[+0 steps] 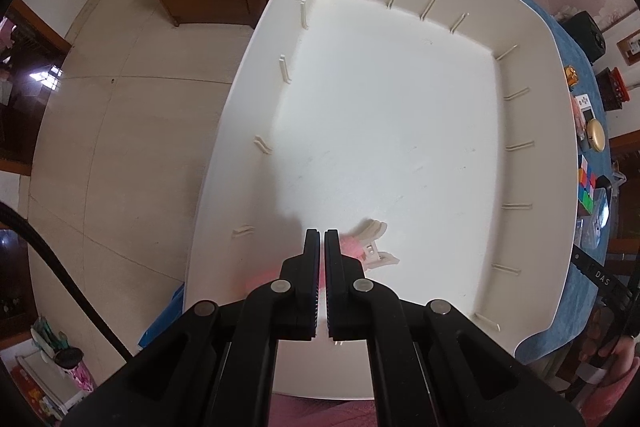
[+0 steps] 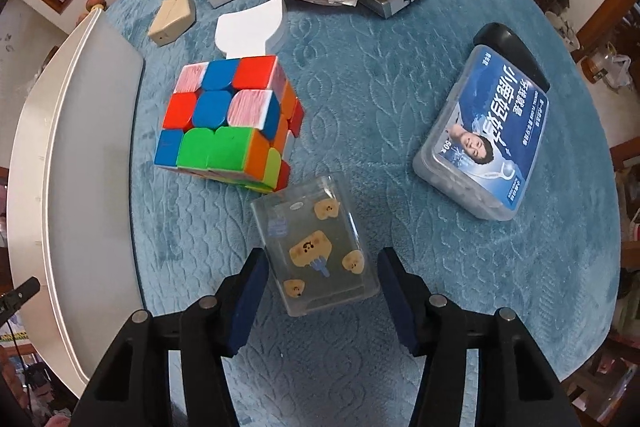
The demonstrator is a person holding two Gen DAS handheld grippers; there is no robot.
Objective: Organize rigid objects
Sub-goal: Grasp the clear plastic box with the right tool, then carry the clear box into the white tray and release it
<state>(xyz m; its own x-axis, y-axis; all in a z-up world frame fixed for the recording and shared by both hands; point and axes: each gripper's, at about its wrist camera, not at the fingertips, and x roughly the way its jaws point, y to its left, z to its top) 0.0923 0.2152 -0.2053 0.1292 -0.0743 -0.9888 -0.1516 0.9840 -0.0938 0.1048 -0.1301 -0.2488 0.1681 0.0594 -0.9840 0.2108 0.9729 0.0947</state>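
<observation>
Clear plastic box (image 2: pixel 316 247) with bear stickers lay on the blue tablecloth (image 2: pixel 400 75), between the right gripper's (image 2: pixel 320 291) spread jaws, neither pad touching. Rubik's cube (image 2: pixel 232 123) sat just beyond it. Left gripper (image 1: pixel 322 247), jaws pressed together, hung over the white tray (image 1: pixel 384 131) above a white clip (image 1: pixel 374 247).

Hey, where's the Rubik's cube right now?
In the right wrist view the Rubik's cube sits on the blue tablecloth, left of centre, between the white bin and the clear sticker box that lies between the right gripper's open fingers.
</observation>
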